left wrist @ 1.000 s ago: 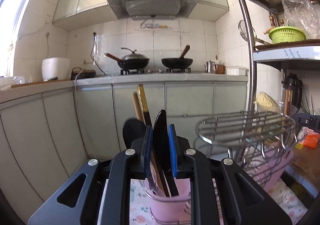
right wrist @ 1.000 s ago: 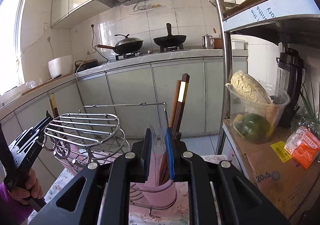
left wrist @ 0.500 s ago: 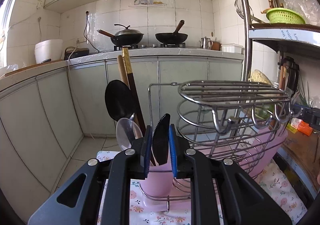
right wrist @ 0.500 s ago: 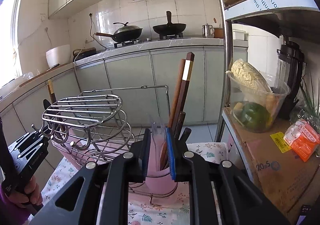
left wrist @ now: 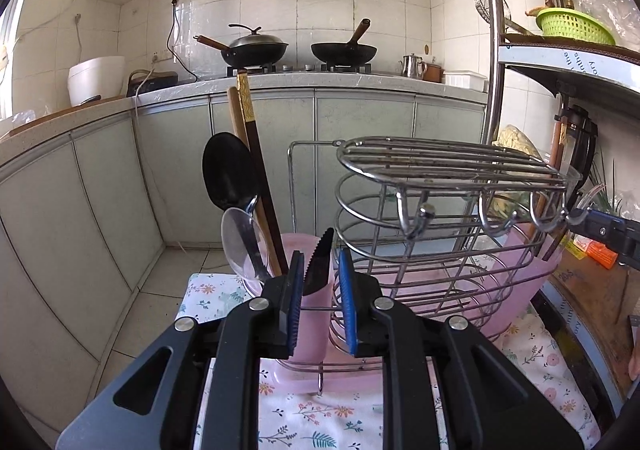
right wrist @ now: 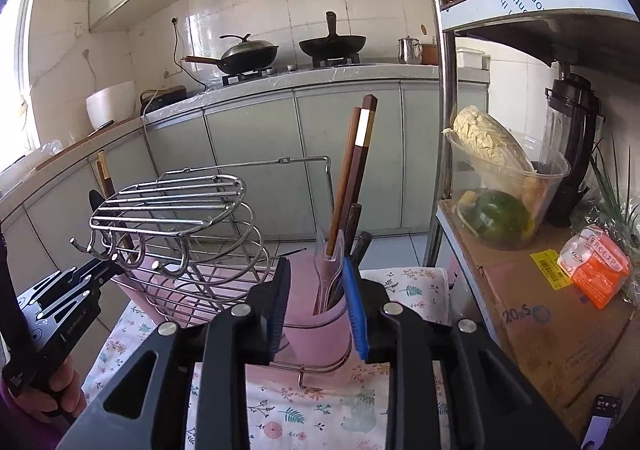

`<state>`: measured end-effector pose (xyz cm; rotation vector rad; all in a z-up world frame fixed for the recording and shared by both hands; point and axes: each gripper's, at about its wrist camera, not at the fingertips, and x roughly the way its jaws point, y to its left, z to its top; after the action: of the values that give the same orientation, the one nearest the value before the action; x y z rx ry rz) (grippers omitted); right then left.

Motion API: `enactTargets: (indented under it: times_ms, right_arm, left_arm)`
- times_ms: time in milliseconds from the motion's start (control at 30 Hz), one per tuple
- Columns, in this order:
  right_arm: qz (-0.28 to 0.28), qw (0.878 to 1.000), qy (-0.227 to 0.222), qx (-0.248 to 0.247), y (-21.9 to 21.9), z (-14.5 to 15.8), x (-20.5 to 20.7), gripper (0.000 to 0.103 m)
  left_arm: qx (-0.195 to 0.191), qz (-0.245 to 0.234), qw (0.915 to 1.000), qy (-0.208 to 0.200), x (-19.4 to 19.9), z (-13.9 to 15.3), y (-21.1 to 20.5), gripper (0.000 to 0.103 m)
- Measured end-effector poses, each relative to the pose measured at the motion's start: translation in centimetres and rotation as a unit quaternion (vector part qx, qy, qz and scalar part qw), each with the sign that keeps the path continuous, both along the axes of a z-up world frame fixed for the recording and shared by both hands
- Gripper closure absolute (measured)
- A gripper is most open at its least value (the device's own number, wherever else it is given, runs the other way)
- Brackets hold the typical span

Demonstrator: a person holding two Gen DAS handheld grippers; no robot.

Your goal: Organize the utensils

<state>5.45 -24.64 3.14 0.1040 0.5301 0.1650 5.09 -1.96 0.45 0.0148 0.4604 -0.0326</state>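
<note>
A steel wire rack (left wrist: 440, 210) stands on a floral cloth, with a pink cup at each end. In the left wrist view the left pink cup (left wrist: 312, 314) holds a black spoon (left wrist: 228, 174), a clear spoon (left wrist: 240, 242), chopsticks (left wrist: 252, 154) and a black serrated knife (left wrist: 318, 266). My left gripper (left wrist: 320, 282) is open just in front of the knife, not gripping it. In the right wrist view the right pink cup (right wrist: 316, 310) holds wooden chopsticks (right wrist: 356, 170) and a clear plastic utensil (right wrist: 332, 266). My right gripper (right wrist: 316, 290) is open around that cup's rim.
A metal shelf (right wrist: 444, 98) stands at the right with a container of vegetables (right wrist: 500, 194), a blender (right wrist: 572, 146) and an orange packet (right wrist: 596, 266) on a cardboard box. Kitchen cabinets and a stove with two woks (left wrist: 300, 50) are behind.
My left gripper opened and let go of the black knife, which now stands in the left cup. My right gripper also opened wider. Both grippers lowered.
</note>
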Motion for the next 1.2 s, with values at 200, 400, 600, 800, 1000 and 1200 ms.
enactTargets:
  times_ms: [200,400,600,800,1000,1200]
  right_arm:
    - [0.0,1.0,-0.005,0.002,0.3,0.4,-1.3,0.063]
    - [0.004,1.0,0.0,-0.002,0.7,0.3,-2.3,0.063]
    - [0.005,1.0,0.002,-0.001,1.0,0.1,-3.4,0.063]
    - [0.011,1.0,0.006,0.0,1.7,-0.5,-4.9,0.063]
    - [0.025,0.999,0.023,-0.007,3.3,-2.0,-6.0,0.063]
    - [0.028,0.998,0.059,-0.017,4.9,-4.6,-6.2,0.063]
  left_arm:
    - [-0.006,0.0,1.0,0.002,-1.0,0.1,-0.2,0.074]
    - [-0.004,0.0,1.0,0.006,-1.7,0.2,-0.6,0.071]
    - [-0.003,-0.002,0.9998,0.019,-2.3,-0.1,-0.8,0.071]
    - [-0.027,-0.003,0.9984,0.05,-2.7,-0.8,-0.2,0.071]
    - [-0.042,-0.007,0.9966,0.071,-3.7,-1.5,-0.3,0.071]
    - [-0.037,-0.011,0.9962,0.078,-5.2,-1.9,-1.1,0.071]
